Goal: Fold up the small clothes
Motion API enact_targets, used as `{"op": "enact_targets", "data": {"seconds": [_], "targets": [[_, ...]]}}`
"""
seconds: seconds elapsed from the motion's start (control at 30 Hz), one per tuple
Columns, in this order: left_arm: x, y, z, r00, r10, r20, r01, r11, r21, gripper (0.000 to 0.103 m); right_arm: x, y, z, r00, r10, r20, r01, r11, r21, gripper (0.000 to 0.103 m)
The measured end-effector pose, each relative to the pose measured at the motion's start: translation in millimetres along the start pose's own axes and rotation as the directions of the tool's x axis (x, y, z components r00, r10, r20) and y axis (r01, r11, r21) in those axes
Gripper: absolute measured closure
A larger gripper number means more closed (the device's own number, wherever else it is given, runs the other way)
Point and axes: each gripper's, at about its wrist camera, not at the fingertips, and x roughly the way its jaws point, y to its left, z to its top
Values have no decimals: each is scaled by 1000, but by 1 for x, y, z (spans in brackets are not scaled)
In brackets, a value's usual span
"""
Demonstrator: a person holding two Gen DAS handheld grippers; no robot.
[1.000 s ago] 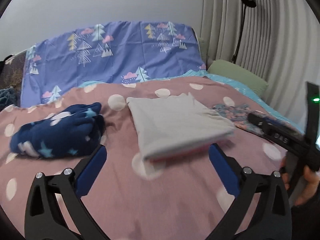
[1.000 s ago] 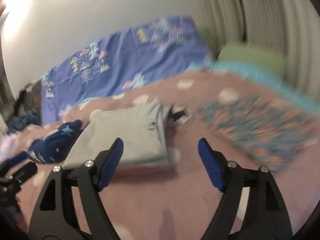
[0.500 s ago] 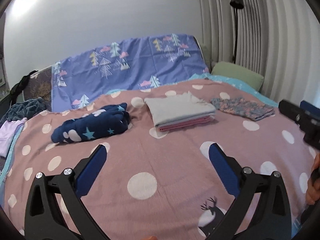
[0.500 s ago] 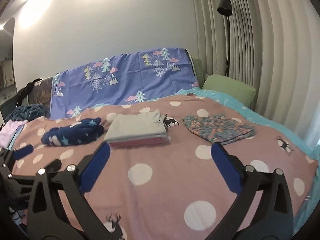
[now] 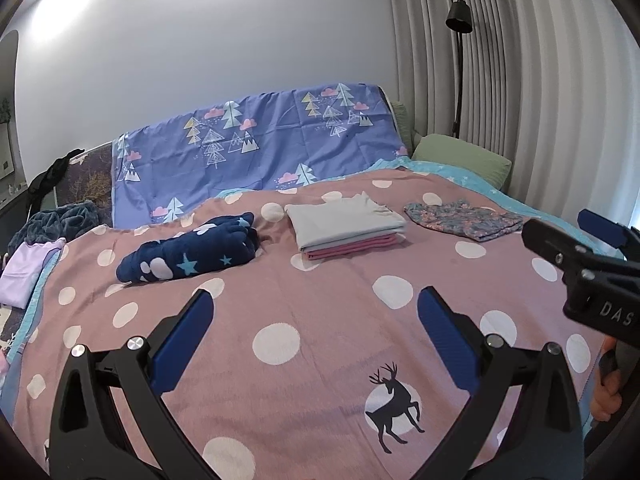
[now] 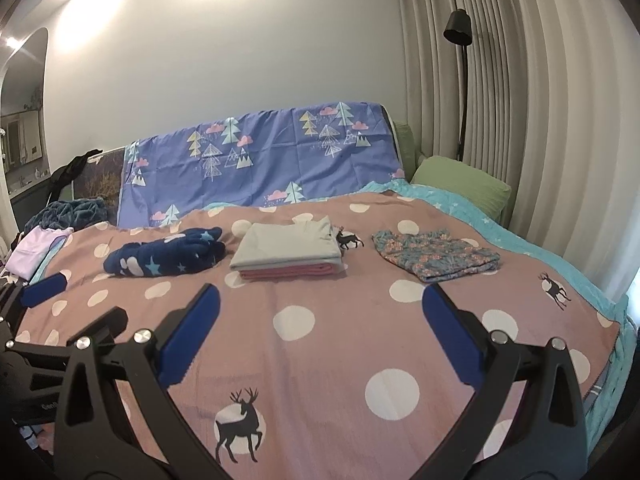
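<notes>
Left tool and right tool, jaws spread and empty, above the bed. Folded stack lies mid-bed between navy fleece and floral garment. Risk: a shallow pinch on the limp floral garment could bunch it or drag the spread.

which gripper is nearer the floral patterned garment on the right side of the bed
Right. The right gripper hangs open short of the floral patterned garment, slightly to its left; the left gripper, also open, sits further left.

Your left gripper and right gripper both hover with jaws spread wide and empty, side by side; your hand grips the right handle.
</notes>
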Motion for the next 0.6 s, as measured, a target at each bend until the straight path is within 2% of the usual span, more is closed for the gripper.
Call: {"op": "enact_targets", "data": {"seconds": [0.6], "targets": [[2,-19,-1,999,-6,-50,6,1000,0,1,8,-25,-10,997,6,-71,-3,999,51,2]]}}
